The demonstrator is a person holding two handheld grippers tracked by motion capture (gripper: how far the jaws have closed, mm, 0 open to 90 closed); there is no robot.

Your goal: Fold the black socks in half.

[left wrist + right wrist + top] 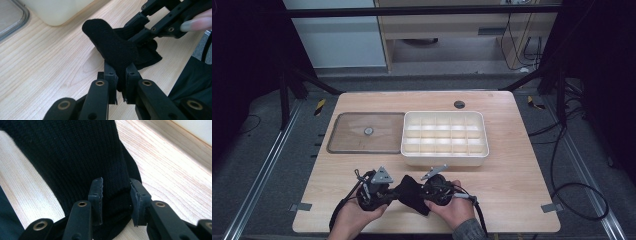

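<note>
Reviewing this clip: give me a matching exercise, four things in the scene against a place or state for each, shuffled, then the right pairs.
Things
1. black sock
2. white divided tray
3. clear lid
4. dark round cap

Places or states
A. lies flat on the table, left of the tray
B. clamped from both ends by the left gripper and right gripper
C. sits alone near the table's far edge
D. compartments empty, middle of the table

Pairs: 1-B, 2-D, 3-A, 4-C

A lab-like recording bay: black frame posts (557,75), floor cables (562,150), lone wooden table (512,165).
</note>
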